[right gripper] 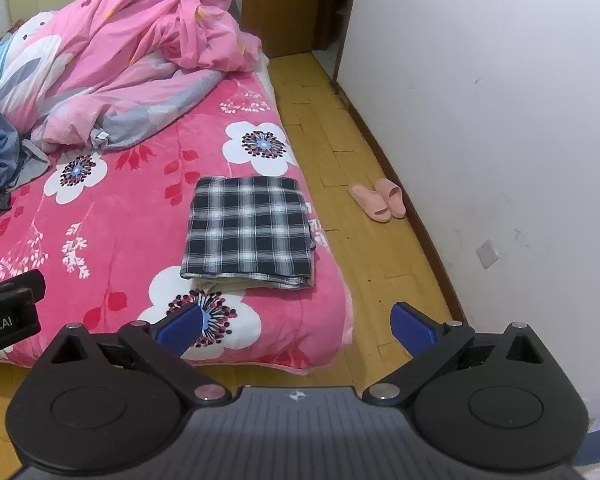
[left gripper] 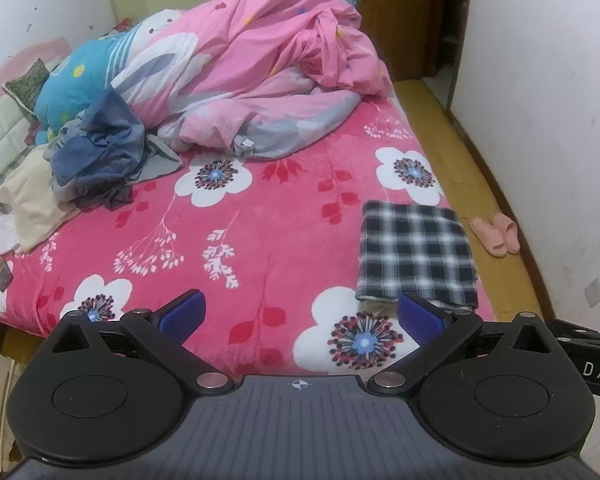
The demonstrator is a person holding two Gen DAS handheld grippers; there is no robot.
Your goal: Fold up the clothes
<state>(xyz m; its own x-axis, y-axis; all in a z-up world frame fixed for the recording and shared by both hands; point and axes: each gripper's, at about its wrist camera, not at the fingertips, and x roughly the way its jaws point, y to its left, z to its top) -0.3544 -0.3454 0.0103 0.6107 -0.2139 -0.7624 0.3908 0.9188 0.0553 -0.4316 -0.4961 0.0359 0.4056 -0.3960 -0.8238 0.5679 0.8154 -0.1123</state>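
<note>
On the near right corner of the bed point(left gripper: 284, 240), by the edge next to the wooden floor point(right gripper: 340, 152), lies a folded checked shirt point(right gripper: 250, 232), black and white, squared up flat on the pink flowered blanket point(right gripper: 140, 208). Both grippers hang above the foot of the bed and hold nothing: the left gripper point(left gripper: 302, 314) has its blue fingers point(left gripper: 184, 314) spread wide, with the shirt just beyond its right finger, and the right gripper point(right gripper: 296, 326) is spread just as wide, the shirt lying ahead of it. At the far left of the bed sits a loose heap of unfolded clothes point(left gripper: 96, 152), blue and grey on top and cream beneath. Behind it a crumpled pink quilt point(left gripper: 260, 68) covers the head of the bed. A pair of pink slippers point(right gripper: 378, 198) rests on the floor near the white wall point(right gripper: 500, 120).
</note>
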